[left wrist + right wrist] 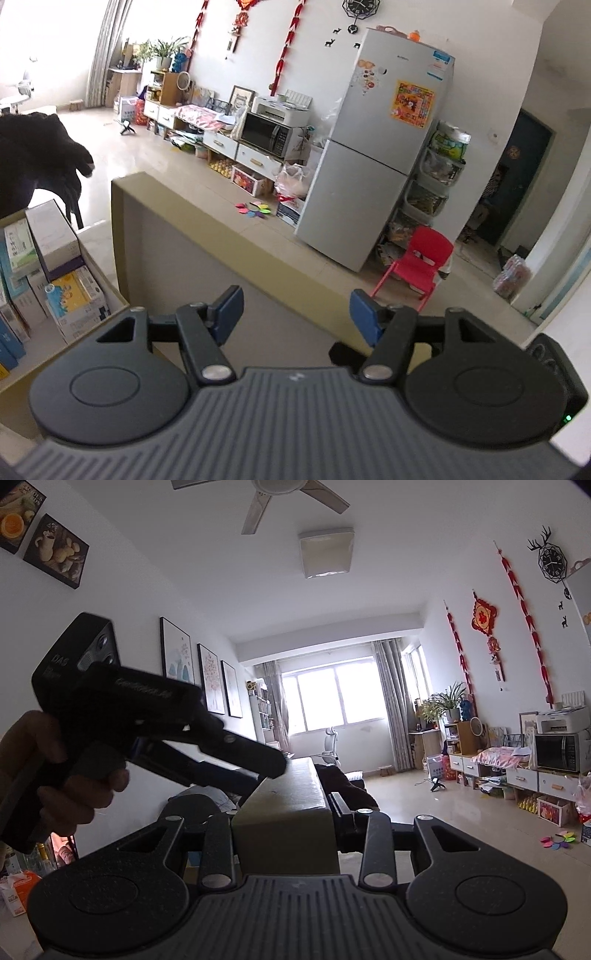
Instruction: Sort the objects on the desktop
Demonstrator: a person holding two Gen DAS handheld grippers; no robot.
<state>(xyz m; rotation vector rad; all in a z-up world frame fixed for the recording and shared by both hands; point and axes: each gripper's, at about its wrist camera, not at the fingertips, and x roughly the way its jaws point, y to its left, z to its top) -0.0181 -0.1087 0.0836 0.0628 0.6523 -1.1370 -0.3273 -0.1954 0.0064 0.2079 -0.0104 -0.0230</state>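
A khaki cardboard lid panel (229,258) stands tilted up in front of my left gripper (295,310), whose blue-padded jaws are open with nothing between them, above the panel. To its left an open box (107,291) holds several small cartons (70,295). In the right wrist view the same lid (288,805) runs edge-on between the fingers of my right gripper (282,812), which is shut on it. My left gripper (267,771), held by a hand (55,775), hovers near the lid's far top edge.
A grey fridge (369,147) and a red child's chair (421,266) stand beyond the lid. A dark draped cloth (37,155) is at the far left. An orange tissue pack (18,886) and glass bottles (44,856) sit at the lower left.
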